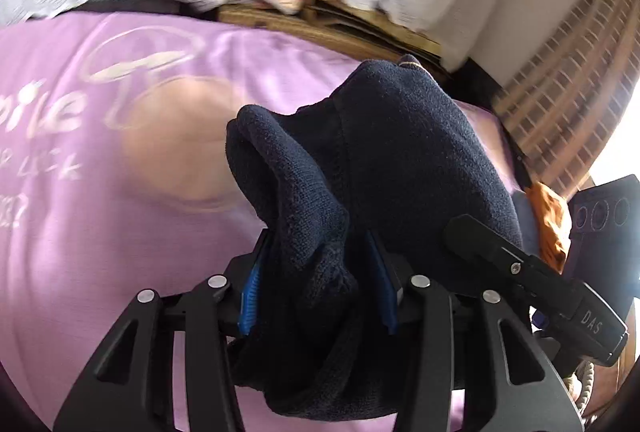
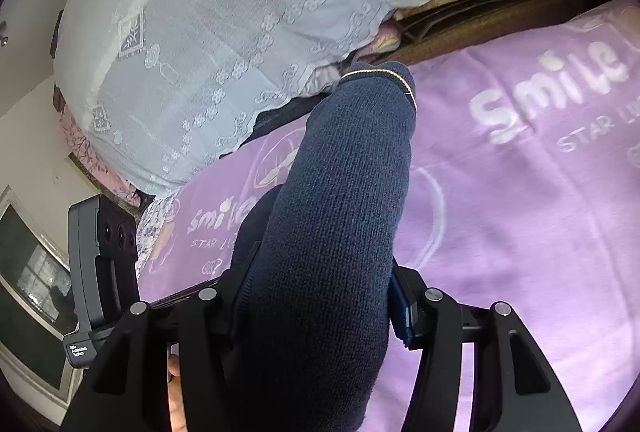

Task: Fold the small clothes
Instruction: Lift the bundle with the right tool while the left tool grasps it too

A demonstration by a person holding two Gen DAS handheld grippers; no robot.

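A navy knitted garment hangs bunched above a lilac blanket. My left gripper is shut on a thick fold of it, with the blue pads pressing both sides. The right gripper's black body reaches in at the right edge, against the same cloth. In the right wrist view the navy garment fills the gap of my right gripper, which is shut on it; a gold-trimmed edge points away. The left gripper's housing shows at the left.
The lilac blanket with white "Smile" lettering covers the surface below. A white lace cover lies along the far side over a wooden frame. An orange cloth and a brick-patterned wall are at the right.
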